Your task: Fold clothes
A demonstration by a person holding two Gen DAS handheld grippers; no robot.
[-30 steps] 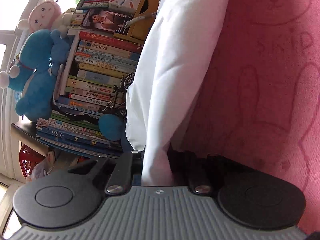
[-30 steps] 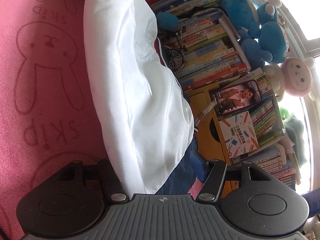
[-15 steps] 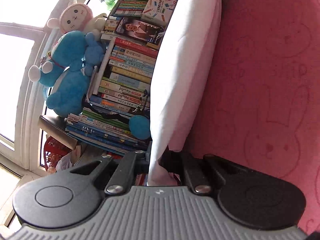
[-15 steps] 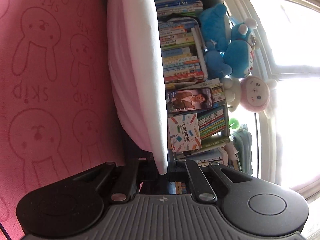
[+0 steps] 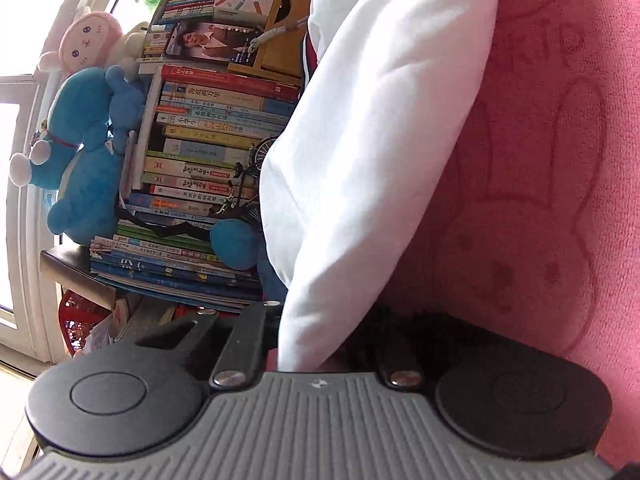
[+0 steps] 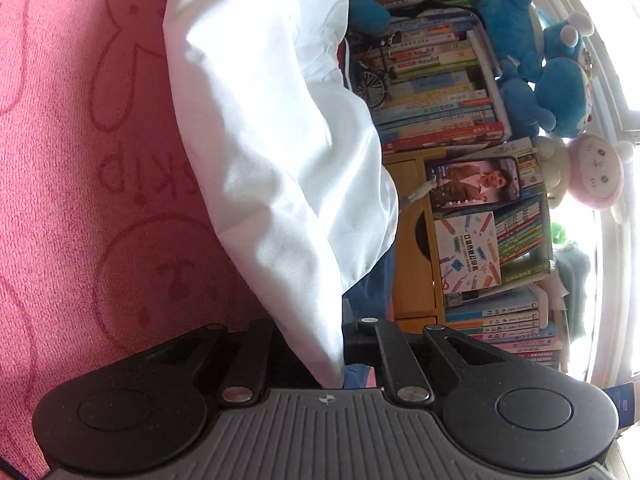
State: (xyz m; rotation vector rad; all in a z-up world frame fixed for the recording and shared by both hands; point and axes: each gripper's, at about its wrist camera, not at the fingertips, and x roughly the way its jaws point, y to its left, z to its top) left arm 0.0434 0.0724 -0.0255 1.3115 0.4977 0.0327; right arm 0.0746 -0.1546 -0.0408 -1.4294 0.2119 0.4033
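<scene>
A white garment (image 5: 372, 128) hangs slack over a pink rabbit-print blanket (image 5: 552, 168), with a dark blue part showing at its edge. My left gripper (image 5: 316, 336) is shut on one end of the cloth, which runs down between its fingers. In the right wrist view the same white garment (image 6: 272, 132) sags in folds and my right gripper (image 6: 332, 356) is shut on its other end. The fingertips of both grippers are hidden by the fabric.
Beyond the blanket stand stacked books (image 5: 208, 148), a phone showing a picture (image 6: 474, 180), a yellow wooden box (image 6: 412, 248), blue plush toys (image 5: 88, 152), a pink plush (image 6: 596, 168) and a small model bicycle (image 6: 370, 84). A bright window (image 5: 12, 120) lies behind; a red basket (image 5: 76, 320) sits low.
Half a second ago the garment was stretched taut and thin between both grippers. Now it hangs loose and billowed, as it did one second ago. Both views have tilted back toward the blanket.
</scene>
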